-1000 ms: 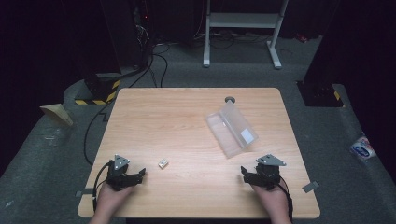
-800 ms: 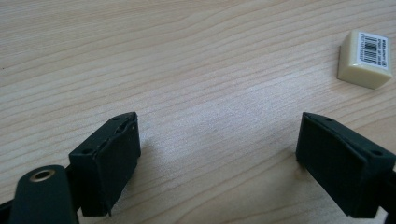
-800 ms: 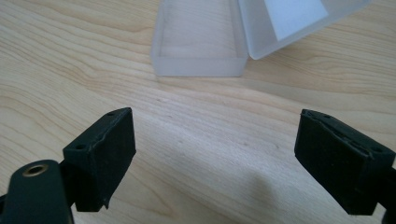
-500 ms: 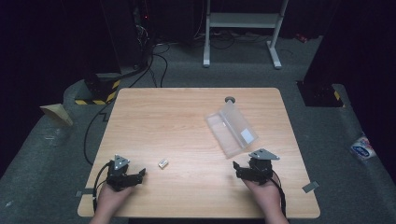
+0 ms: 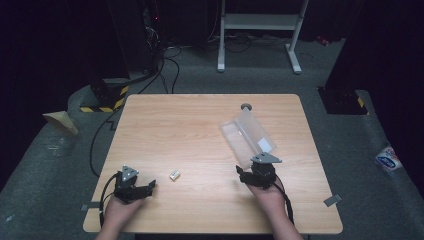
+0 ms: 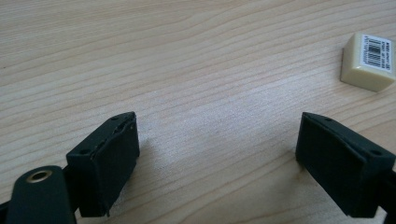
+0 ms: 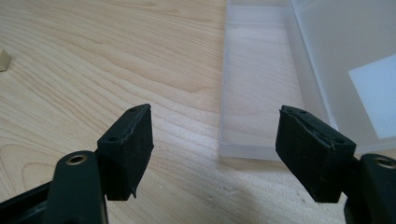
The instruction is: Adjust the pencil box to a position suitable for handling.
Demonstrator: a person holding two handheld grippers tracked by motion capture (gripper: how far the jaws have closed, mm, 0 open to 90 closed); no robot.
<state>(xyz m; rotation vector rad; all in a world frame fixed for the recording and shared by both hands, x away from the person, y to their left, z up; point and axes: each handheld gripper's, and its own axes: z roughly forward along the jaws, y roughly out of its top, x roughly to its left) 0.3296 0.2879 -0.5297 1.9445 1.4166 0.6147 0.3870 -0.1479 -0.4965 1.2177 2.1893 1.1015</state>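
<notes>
Jaws on my right gripper (image 5: 250,176) stand apart with nothing between them, though they have just been closing in a little as I bring them up to the near end of the clear plastic box (image 7: 261,93). That box lies open toward the right edge of the desk (image 5: 200,125), its lid (image 7: 345,70) tipped back on the far side, its tray empty as far as I can see. From the right gripper view, the tray's near end wall sits just ahead of the gap between the jaws, apart from both.

My left gripper (image 6: 219,154) rests near the front left corner, jaws wide and empty. The small eraser (image 6: 368,60), cream with a barcode label, lies just beyond them and off to one side, well apart from the box.

My worry is the box: it is light and probably slick, so a jaw that meets the wall off-centre could shove it across the desk or flip the lid shut. On the other side, the eraser is small, and wide jaws that come down crooked could knock it away.

A dark round knob (image 5: 246,106) sits near the far edge.
</notes>
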